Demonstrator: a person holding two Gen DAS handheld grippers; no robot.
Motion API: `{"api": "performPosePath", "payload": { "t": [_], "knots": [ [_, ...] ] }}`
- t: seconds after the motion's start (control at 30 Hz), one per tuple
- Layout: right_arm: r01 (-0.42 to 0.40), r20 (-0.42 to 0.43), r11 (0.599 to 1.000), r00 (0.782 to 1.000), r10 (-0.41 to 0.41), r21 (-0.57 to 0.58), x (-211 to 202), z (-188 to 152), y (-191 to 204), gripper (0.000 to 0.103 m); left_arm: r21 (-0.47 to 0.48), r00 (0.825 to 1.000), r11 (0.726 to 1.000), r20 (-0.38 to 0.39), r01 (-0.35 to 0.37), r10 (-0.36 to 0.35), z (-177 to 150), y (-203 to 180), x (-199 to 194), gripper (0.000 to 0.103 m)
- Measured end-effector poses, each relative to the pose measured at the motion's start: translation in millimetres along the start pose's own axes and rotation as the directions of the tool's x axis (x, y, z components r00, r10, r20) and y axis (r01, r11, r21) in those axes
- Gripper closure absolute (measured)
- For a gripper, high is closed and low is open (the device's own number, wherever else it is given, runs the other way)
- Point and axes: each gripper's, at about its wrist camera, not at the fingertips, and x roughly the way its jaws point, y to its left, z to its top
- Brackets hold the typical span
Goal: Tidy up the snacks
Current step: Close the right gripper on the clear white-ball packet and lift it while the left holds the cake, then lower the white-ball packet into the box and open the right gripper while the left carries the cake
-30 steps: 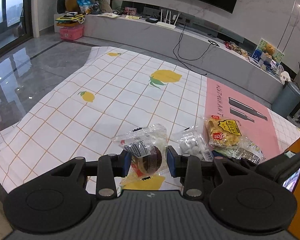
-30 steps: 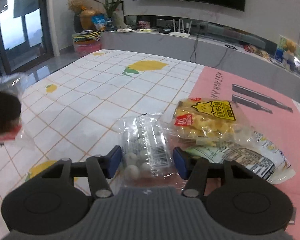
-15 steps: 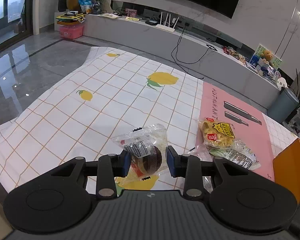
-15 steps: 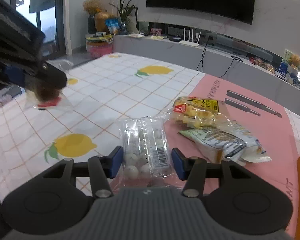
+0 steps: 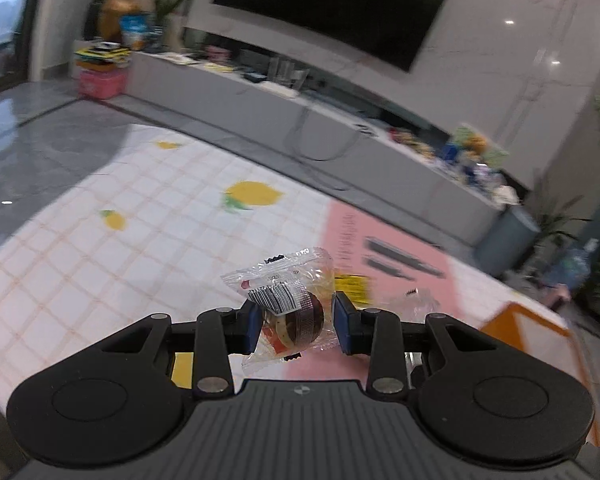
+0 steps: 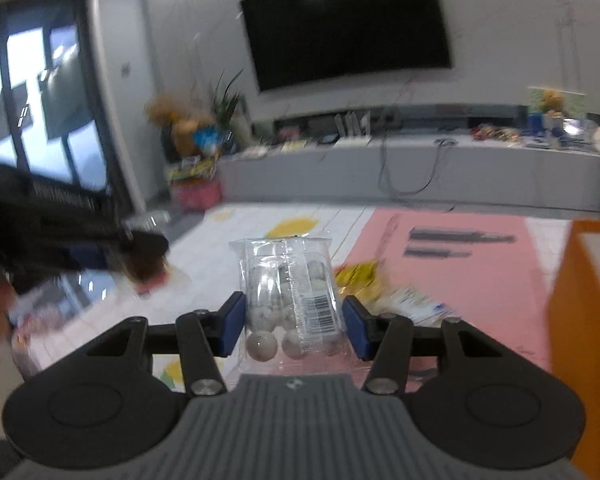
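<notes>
1. The left hand-held gripper (image 5: 295, 327) is clamped on a clear wrapper with a round brown cake (image 5: 290, 312) inside. The wrapper's long axis runs from near-low to far-high, tilted a little left, its barcode end toward the far side, and it hangs in the air above the table (image 5: 80, 264).
2. The right hand-held gripper (image 6: 293, 330) grips a clear bag of small white balls (image 6: 288, 292). The bag stands upright between the blue pads (image 6: 231, 326), its long axis pointing up and away, barcode on the right side, and the loose balls sit at its near, lower end.
3. In the right wrist view the left hand-held gripper (image 6: 140, 258) shows blurred at the left, with its cake packet at its tip.
4. A yellow snack packet (image 6: 358, 280) and a white-and-blue packet (image 6: 416, 304) lie on the table's pink mat (image 6: 460, 280) just beyond the right gripper's right finger.
5. An orange box (image 6: 584, 340) stands at the near right edge.
6. The table carries a white cloth with an orange grid and lemon prints (image 5: 254, 194); the pink mat covers its right part.
7. Beyond it are a long grey TV bench (image 5: 300, 128), a wall-mounted black television (image 5: 332, 4), plants at the far left, and a glossy grey floor.
</notes>
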Motion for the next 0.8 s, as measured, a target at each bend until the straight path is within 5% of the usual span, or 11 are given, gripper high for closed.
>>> {"api": "performPosePath", "payload": {
  "t": [0.13, 0.47, 0.8],
  "knots": [
    [0.000, 0.047, 0.997, 0.999, -0.004, 0.080, -42, 20, -30, 0.051, 0.048, 0.997, 0.995, 0.003, 0.082, -0.083, -4, -34, -6, 0.062],
    [0.196, 0.133, 0.970, 0.967, -0.215, 0.146, -128, 43, -105, 0.051, 0.139, 0.965, 0.956, -0.073, 0.258, -0.250, -28, -111, 1, 0.062],
    [0.327, -0.027, 0.915, 0.944, -0.330, 0.235, -115, 28, -164, 0.051, 0.155, 0.943, 0.936, -0.157, 0.317, -0.293, -50, -137, 27, 0.062]
  ]
}}
